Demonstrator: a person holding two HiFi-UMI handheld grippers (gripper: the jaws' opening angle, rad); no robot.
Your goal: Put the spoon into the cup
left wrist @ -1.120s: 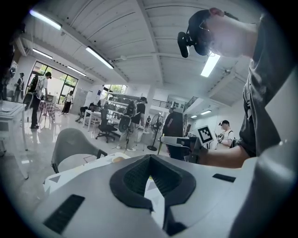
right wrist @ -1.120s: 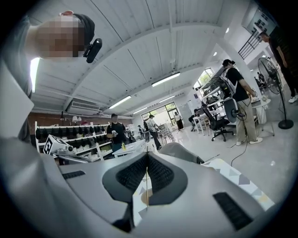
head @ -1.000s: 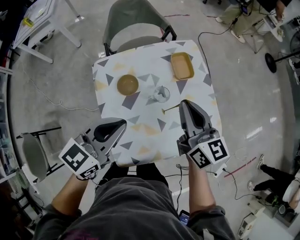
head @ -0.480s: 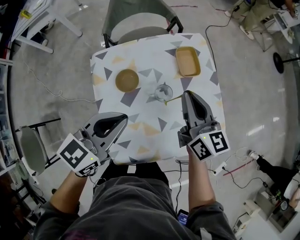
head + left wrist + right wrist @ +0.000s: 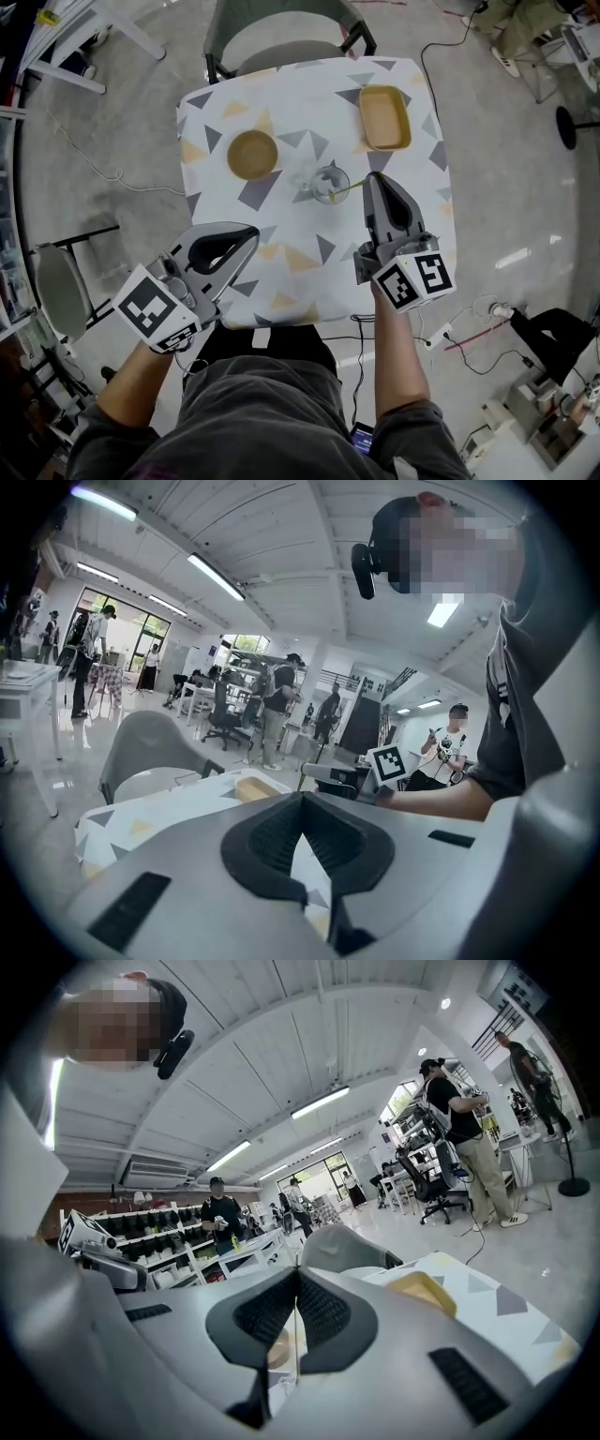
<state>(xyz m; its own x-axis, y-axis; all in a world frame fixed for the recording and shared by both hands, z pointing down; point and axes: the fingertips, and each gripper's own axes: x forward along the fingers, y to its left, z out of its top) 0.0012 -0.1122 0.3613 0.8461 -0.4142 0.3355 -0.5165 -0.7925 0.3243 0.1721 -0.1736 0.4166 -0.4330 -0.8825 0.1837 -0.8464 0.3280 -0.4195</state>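
Your right tool (image 5: 372, 180) has carried the spoon (image 5: 348, 189) forward since a second ago, and its far end now meets the cup (image 5: 328, 182). The counter (image 5: 281, 258) wears a triangle-patterned cloth, with a grey chair (image 5: 281, 37) beyond it. Your left tool (image 5: 249, 232) hovers over the near left edge, jaws pressed together on nothing. The right tool is clenched on the spoon's thin handle. A rectangular tray (image 5: 385, 117) and a round bowl (image 5: 254, 155) sit either side of the cup, apart from it. Whether the spoon's tip is inside the glass, I cannot tell.

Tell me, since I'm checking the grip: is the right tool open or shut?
Shut: the right tool pinches the spoon by its thin handle, seen edge-on between the jaws.
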